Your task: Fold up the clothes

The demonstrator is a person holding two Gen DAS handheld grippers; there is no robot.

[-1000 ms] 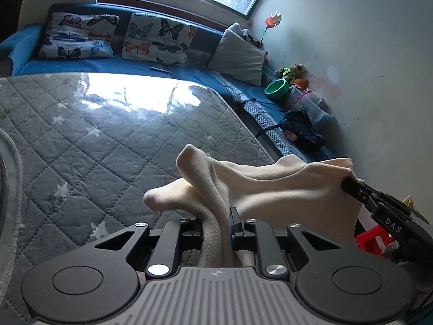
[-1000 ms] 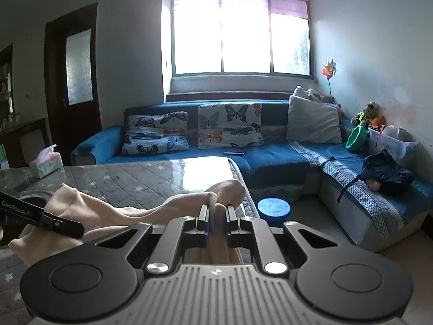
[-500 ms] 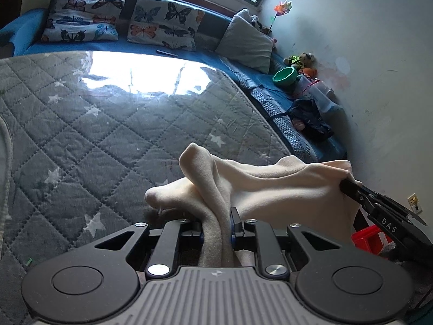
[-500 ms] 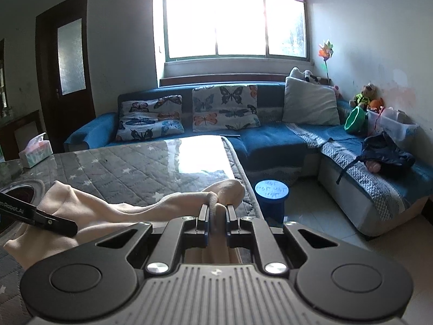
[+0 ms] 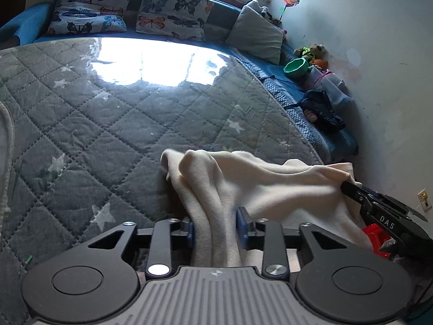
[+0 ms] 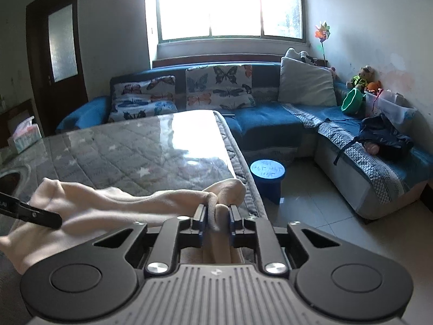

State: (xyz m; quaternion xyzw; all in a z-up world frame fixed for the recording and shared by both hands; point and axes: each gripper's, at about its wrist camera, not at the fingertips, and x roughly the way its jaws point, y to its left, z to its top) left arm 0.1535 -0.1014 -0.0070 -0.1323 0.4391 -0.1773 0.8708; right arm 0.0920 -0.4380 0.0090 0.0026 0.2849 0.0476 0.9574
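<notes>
Cream fleece garment (image 5: 270, 187) hangs bunched between my two grippers, low over the quilted table cover (image 5: 108, 124) near its right edge. I reckon I'm at the set-down step of a fold. Left gripper (image 5: 215, 224) & right gripper (image 6: 216, 216) have both just been opening; cloth's between the jaws on each, pads looking slack on it. Next: let go fully, back out w/o dragging the fabric.

Blue sofa (image 6: 270, 124), butterfly cushions (image 6: 219, 86)

Cream garment (image 5: 259, 184) between just-opened left tool (image 5: 216, 227) jaws
</notes>
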